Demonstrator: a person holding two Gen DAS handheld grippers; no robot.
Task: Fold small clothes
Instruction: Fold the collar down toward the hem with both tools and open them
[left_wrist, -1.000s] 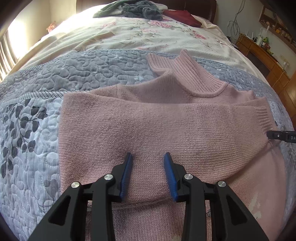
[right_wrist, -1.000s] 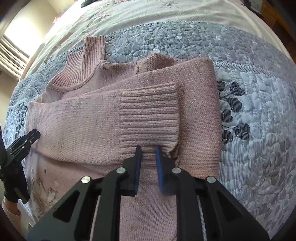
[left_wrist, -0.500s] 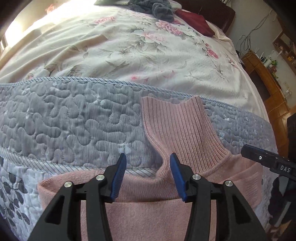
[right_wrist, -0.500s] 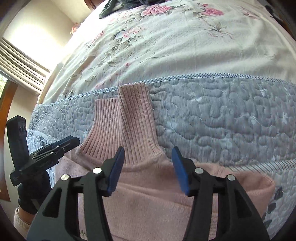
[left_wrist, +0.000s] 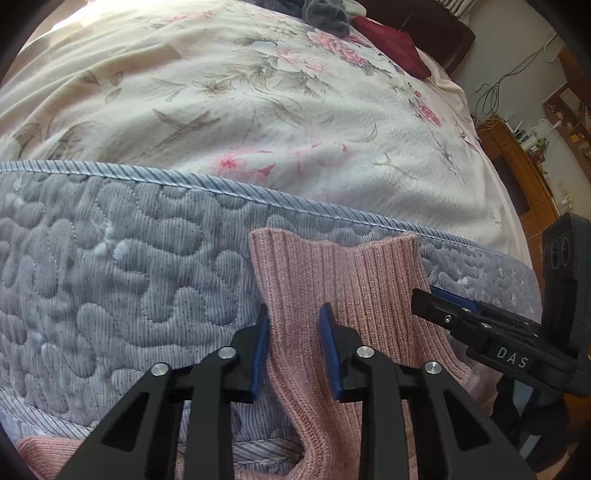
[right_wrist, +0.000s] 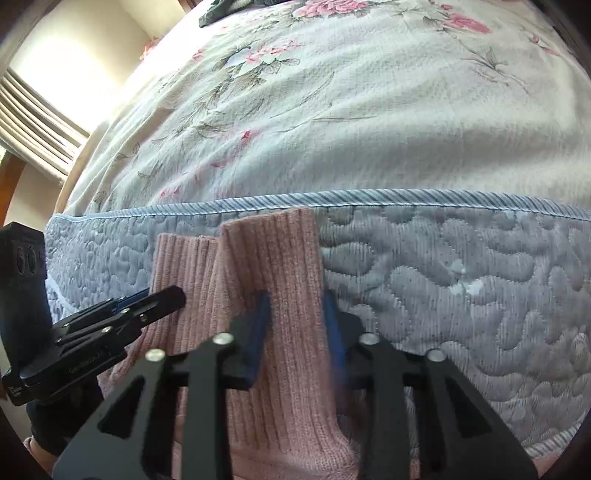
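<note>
Beyond the pink sweater's ribbed collar (left_wrist: 332, 280) the grey quilt (left_wrist: 110, 266) and floral bedspread (left_wrist: 258, 122) lie flat and open; left gripper (left_wrist: 293, 332) and right gripper (right_wrist: 297, 321) crowd close at the collar; clothes (left_wrist: 325, 16) heaped far off.

Bed (left_wrist: 258, 110) as work surface. Cream sheet with pink flowers and grey-green leaves covers the far part. Across the near part lies a grey-blue quilted runner (left_wrist: 110, 266), stitched in rounded leaf shapes, its far edge finished with striped piping. On the runner: pink knit sweater (left_wrist: 332, 280), ribbed collar pointing toward the sheet, collar tip stopping just short of the piping; body runs out of view at the bottom. At the far end of the bed, on the sheet: a heap of dark grey cloth (left_wrist: 325, 16) and, just beside it, a dark red cloth (left_wrist: 395, 44).
</note>
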